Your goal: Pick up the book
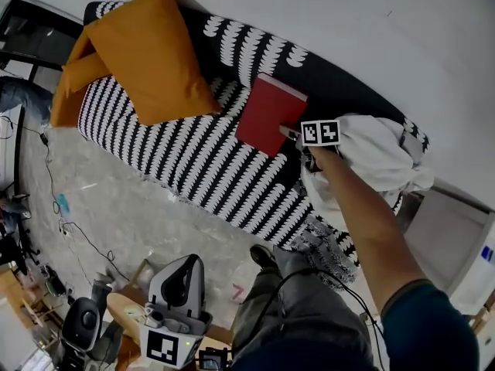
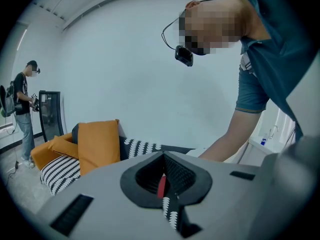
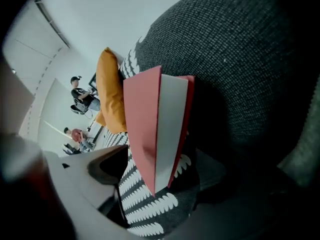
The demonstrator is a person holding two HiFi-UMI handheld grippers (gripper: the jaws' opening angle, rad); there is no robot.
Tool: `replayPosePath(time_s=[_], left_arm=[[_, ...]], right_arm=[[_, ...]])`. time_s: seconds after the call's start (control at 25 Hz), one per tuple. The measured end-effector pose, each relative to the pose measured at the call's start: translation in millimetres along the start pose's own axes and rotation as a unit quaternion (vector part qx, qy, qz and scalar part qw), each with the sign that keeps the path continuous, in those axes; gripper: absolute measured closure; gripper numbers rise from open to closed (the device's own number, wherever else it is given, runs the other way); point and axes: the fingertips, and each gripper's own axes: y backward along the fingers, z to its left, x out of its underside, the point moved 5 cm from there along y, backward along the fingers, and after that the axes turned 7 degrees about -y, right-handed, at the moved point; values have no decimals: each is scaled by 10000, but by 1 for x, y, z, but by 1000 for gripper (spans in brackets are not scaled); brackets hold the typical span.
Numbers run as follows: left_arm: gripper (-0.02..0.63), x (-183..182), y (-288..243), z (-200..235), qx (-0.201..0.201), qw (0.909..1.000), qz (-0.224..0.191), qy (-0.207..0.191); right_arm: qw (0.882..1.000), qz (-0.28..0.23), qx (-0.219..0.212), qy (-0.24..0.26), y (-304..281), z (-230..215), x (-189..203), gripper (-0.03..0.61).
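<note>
The right tool point(image 1: 294, 136) is reaching toward twelve o'clock, arm point(image 1: 363, 215) outstretched, jaws released around the red book point(image 1: 267, 114) corner; the left tool point(image 1: 179, 284) is hanging clenched at seven o'clock.

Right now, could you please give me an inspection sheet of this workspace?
Surface: patterned sofa.
Job's things: red book propped against the backrest.
Clutter: orange pillows, white cloth.
Grippers: right gripper open, book's corner between its jaws, unclamped; left gripper shut, empty, away from the sofa.
Cables: floor cable beside the sofa; lap cable over the trousers.
Surroundings: white wall; a person beyond the sofa.
</note>
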Motion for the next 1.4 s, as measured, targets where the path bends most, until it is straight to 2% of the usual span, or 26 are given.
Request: replayPosePath(time_s=[0.12,0.28,0.36,0.4,0.44,0.52,0.68,0.76,0.88,1.12,1.28,1.4], left_arm=[[609,9,-6,-4,8,9999,97,75],[609,17,-12,3,-57,10000,-43,55],[609,24,-14,4,-26,9999,58,100],[609,26,-15,4,-16,9999,86,98],[609,26,-17,3,-8,9999,89,99],[609,27,-17,1,19,9998,140,157],[609,20,-13,6,-42,9999,-124,39],[609,14,-10,6,-11,9998,-176,64],[609,-3,-6,6,-41,9989,-477,13],[609,-15,31,6,-153,9973,-699,-141],[609,-21,63,6,-242,9963,-794,-209],[609,-37,87,4,-291,9929,-1129,-235]], right_arm=[[9997,69,-207,149,-14,-3,-4,170],[9986,36,-510,91,-36,-4,-7,170],[9973,10,-722,126,-42,1,-10,172],[9965,10,-819,166,-43,4,-12,181],[9957,13,-906,213,-42,7,-13,226],[9941,25,-1033,339,-36,15,-12,268],[9888,10,-1189,899,-16,45,0,299],[9849,-15,-1221,1225,-2,62,7,302],[9795,-158,-1187,1620,25,87,17,304],[9650,-893,-1415,2018,107,164,30,304],[9490,-1398,-1691,2264,176,226,34,304],[9342,-1728,-1914,2466,230,273,39,304]])
